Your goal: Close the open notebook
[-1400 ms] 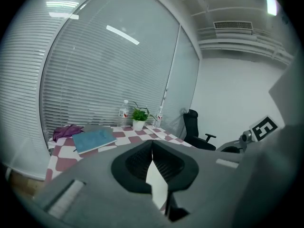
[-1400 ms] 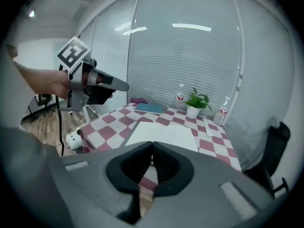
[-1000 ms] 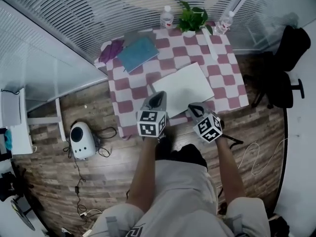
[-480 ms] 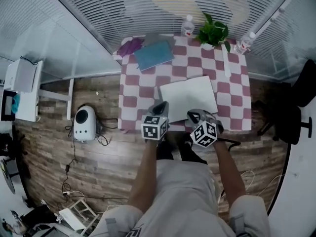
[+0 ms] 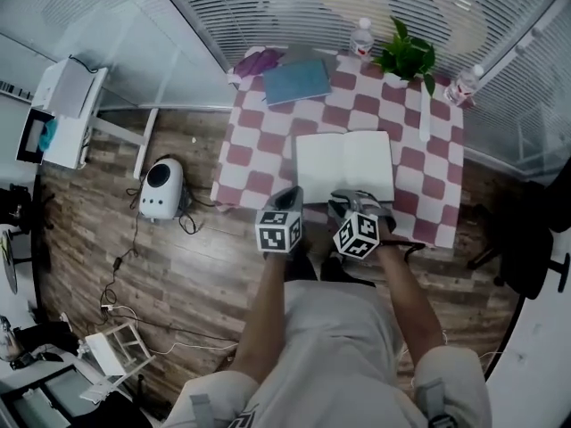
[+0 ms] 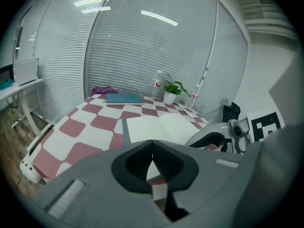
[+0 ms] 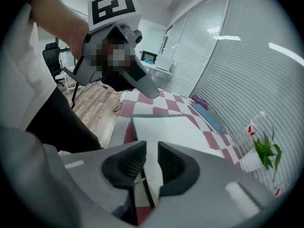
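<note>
Counter (image 5: 259,163) under red-and-white checked cloth, open notebook (image 5: 344,165) flat near front edge, pages blank; closed blue book (image 5: 299,81) at far left, purple fabric (image 5: 257,61) just beside it; potted plant (image 5: 406,59) at far edge, between left bottle (image 5: 361,38) and right bottle (image 5: 464,86)

The grey left gripper with a black-and-white marker cube (image 5: 291,194) is held shut, its jaws pressed together. The matching right gripper (image 7: 152,161) is angled downward; its jaws have just been opening, with nothing pinched between them. Both forearms (image 5: 268,301) are extended forward.
</note>
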### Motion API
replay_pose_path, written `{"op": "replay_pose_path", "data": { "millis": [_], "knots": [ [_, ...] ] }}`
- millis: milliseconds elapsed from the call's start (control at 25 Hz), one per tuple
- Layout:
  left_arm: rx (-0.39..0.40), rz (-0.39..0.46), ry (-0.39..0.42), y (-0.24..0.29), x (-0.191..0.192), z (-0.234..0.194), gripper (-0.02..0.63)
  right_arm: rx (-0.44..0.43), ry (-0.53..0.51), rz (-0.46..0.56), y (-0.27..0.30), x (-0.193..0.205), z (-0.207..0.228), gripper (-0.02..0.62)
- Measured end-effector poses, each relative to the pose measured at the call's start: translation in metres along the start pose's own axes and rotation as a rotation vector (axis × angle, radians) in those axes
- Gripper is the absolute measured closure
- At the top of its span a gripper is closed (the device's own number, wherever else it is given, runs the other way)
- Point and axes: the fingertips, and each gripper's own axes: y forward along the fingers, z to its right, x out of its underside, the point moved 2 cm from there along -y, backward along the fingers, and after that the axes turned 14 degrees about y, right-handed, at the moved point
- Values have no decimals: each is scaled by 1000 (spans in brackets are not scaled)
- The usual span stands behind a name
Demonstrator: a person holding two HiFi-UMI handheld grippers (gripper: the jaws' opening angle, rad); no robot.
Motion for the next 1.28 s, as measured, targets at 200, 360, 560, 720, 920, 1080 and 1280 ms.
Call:
{"op": "replay_pose_path", "data": {
  "millis": [200, 360, 560, 720, 920, 1080, 1280],
  "knots": [
    [-54, 1, -52, -11, 16, 9, 598, -44, -80, 1, 8, -4, -23, 494],
    [-80, -13, -88, -20, 32, 13, 598, -33, -225, -35, 22, -7, -37, 451],
    [-117, 2, -136, -36, 42, 8, 598, 84, -398, -77, 40, -4, -47, 451],
    [-147, 13, -153, -52, 47, 2, 598, 178, -441, -109, 44, -2, -44, 451],
    [-165, 19, -183, -62, 57, 0, 598, 206, -458, -137, 51, -6, -42, 462],
    [-147, 40, -232, -65, 59, 0, 596, 189, -435, -143, 54, -4, -47, 514],
    [-88, 88, -336, -64, 55, -4, 559, 217, -308, -17, 34, -14, -43, 546]
  ]
}}
